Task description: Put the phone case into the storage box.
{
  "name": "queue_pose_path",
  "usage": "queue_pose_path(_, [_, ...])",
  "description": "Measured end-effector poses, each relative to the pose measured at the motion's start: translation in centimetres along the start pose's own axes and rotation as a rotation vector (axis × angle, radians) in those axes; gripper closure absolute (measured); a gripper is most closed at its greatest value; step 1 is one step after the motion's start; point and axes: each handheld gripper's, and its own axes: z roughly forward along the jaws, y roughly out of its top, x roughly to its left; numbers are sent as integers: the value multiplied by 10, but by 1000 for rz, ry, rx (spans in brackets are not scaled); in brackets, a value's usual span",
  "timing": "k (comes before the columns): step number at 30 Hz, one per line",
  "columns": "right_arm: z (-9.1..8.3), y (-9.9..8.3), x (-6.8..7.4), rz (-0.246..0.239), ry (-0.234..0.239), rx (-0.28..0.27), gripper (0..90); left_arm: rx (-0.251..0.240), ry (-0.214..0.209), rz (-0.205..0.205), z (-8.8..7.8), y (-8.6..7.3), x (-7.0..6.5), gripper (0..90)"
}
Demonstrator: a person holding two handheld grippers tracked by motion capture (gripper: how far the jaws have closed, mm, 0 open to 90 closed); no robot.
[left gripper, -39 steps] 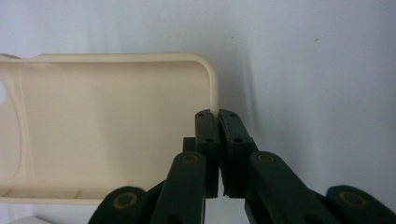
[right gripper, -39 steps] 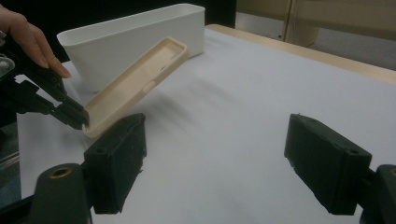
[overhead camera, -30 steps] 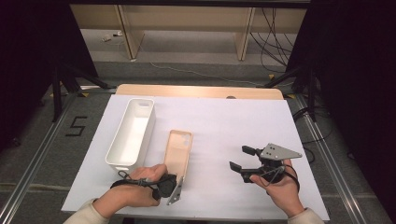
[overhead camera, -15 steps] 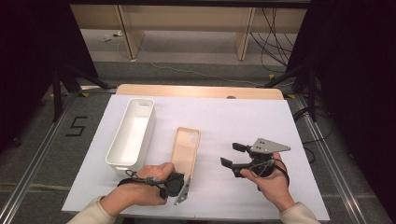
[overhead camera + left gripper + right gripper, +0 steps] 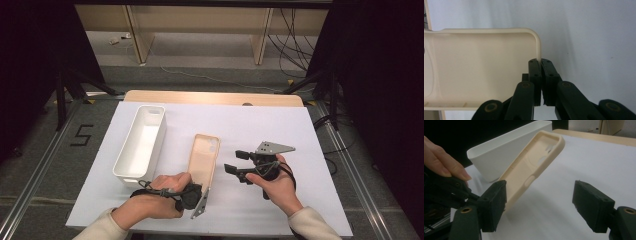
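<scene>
Phone case (image 5: 204, 159): cream, long axis running away from the person, far end raised off the white surface (image 5: 280, 125), beside the white bin (image 5: 141, 141). Left claw (image 5: 541, 65) pinches its near edge. Right claw (image 5: 239, 161) gapes, closing slightly, holding nothing.

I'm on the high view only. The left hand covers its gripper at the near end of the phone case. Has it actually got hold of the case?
Observer: Yes. In the left gripper view the left gripper is shut on the side wall of the beige phone case, near a rounded corner.
Operator: Is the case flat on the table?
Observer: No. The right gripper view shows the case tilted, its far end raised in front of the white bin.
Operator: And the right gripper?
Observer: The right gripper is open with nothing between its jaws, though they have just been closing a little; one jaw is close beside the case's near end.
</scene>
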Motion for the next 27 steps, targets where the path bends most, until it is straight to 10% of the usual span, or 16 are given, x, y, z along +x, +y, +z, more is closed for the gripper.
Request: queue_pose_path(27, [30, 13, -9, 57, 1, 9, 408, -17, -9, 25, 2, 9, 2, 869])
